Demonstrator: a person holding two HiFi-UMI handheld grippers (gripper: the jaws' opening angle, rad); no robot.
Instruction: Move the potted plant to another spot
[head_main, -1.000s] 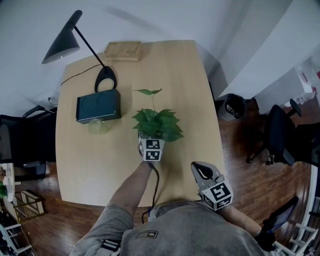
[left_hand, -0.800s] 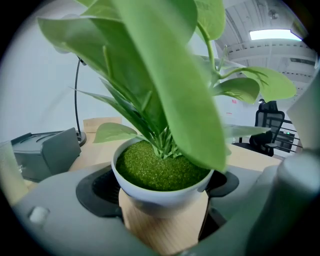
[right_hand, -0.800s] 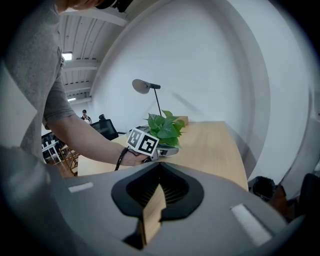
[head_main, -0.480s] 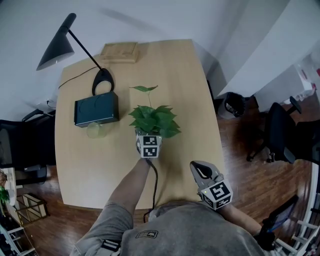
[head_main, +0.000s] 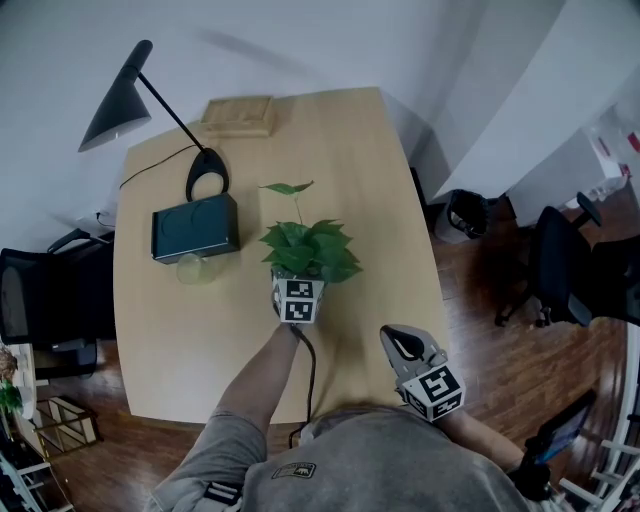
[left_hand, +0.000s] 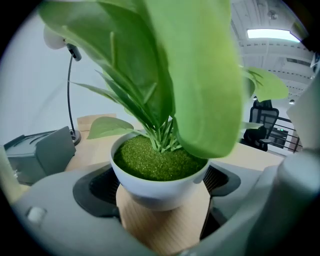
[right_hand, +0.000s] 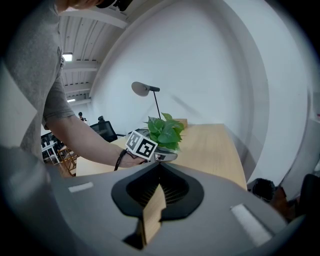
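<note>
One wooden table (head_main: 370, 150), plank floor (head_main: 480, 335)

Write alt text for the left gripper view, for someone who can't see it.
A potted plant in a white pot stands on a wooden table between the jaws of the left gripper, which have just been opening. Broad leaves fill the top; a desk lamp and dark box sit behind, left.

potted plant (head_main: 310, 250) | white pot, green leaves | upright | centre of table (head_main: 370, 150)
</note>
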